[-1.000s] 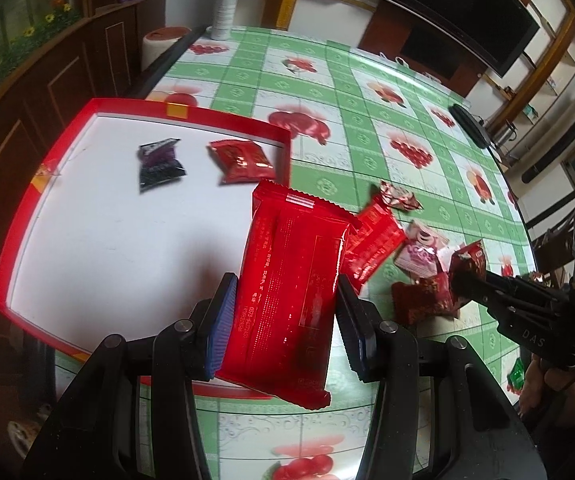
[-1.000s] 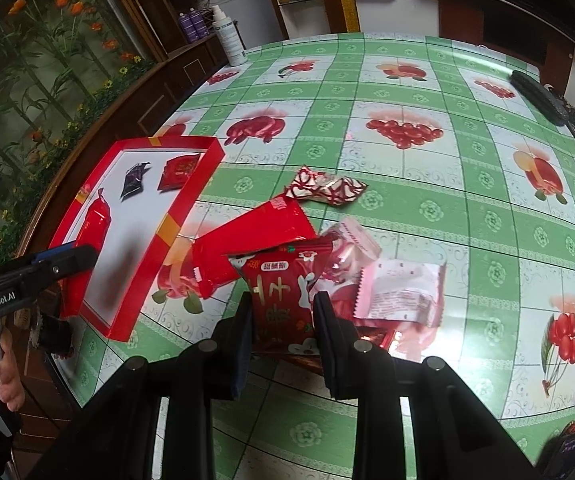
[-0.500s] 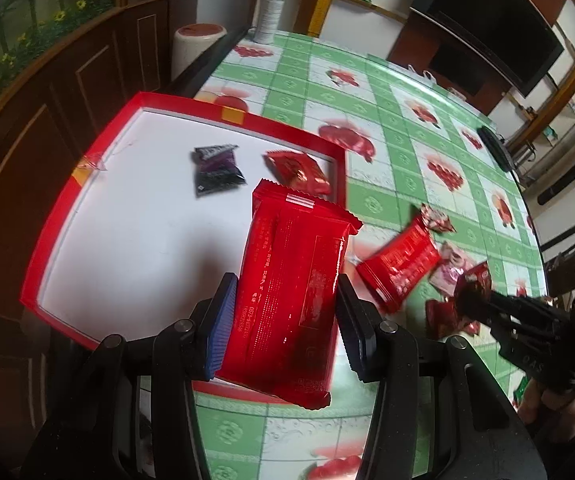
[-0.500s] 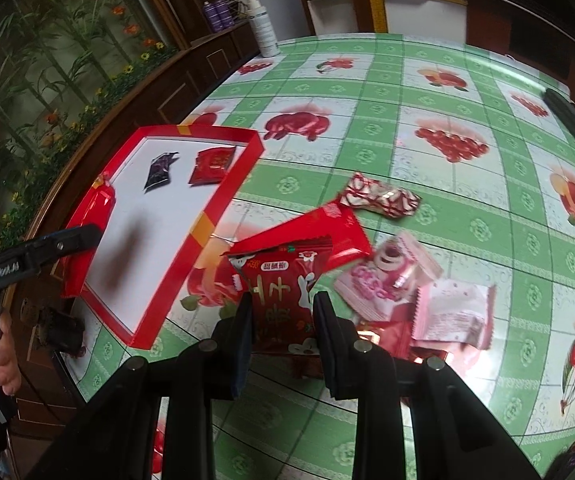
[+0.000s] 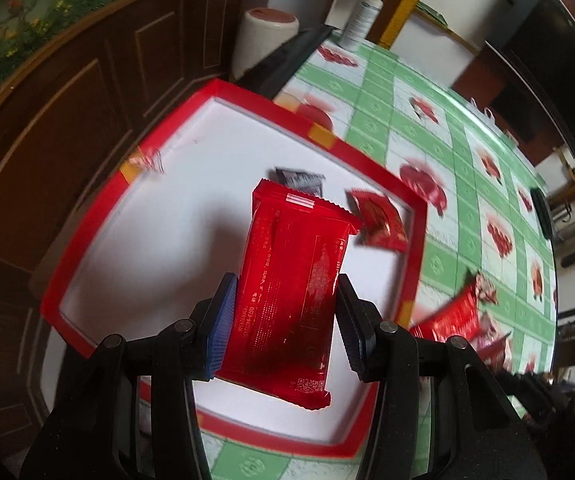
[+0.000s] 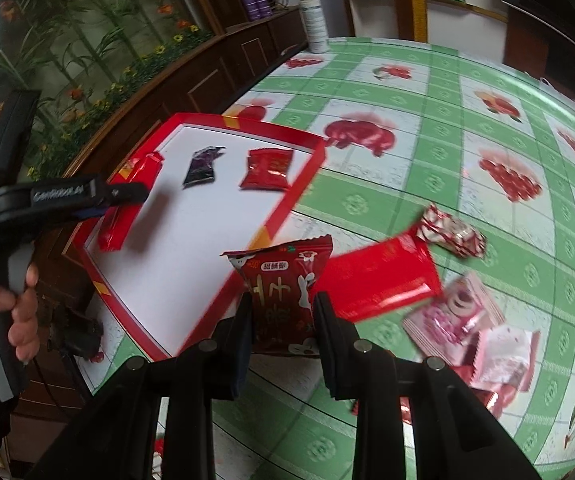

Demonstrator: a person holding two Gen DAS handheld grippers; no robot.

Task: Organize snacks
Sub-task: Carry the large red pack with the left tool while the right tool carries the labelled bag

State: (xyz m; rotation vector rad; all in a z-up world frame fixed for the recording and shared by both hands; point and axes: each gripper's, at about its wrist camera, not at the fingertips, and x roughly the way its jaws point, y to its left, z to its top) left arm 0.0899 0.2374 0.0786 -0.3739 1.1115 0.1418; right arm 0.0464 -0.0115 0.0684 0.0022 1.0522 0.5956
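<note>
Pinching a long red packet (image 5: 291, 292) in the left gripper (image 5: 283, 320) above the red-rimmed tray (image 5: 87, 236), black sachet (image 6: 201, 166) and small red sachet (image 6: 267, 168) lying near its far edge, right gripper (image 6: 283, 316) clamping a dark red snack bag (image 6: 283, 284) over the tablecloth (image 6: 427, 128) beside the tray's near edge, loose snacks (image 6: 463, 316) nearby.

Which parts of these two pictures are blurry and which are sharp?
Left wrist view: the red packet in the left gripper is sharp, the tray and tablecloth smear. Right wrist view: the held packet is sharp, the loose pink packets blur.

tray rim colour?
Red, with small orange-yellow patches; the tray floor is white. Clearest in the right wrist view.
</note>
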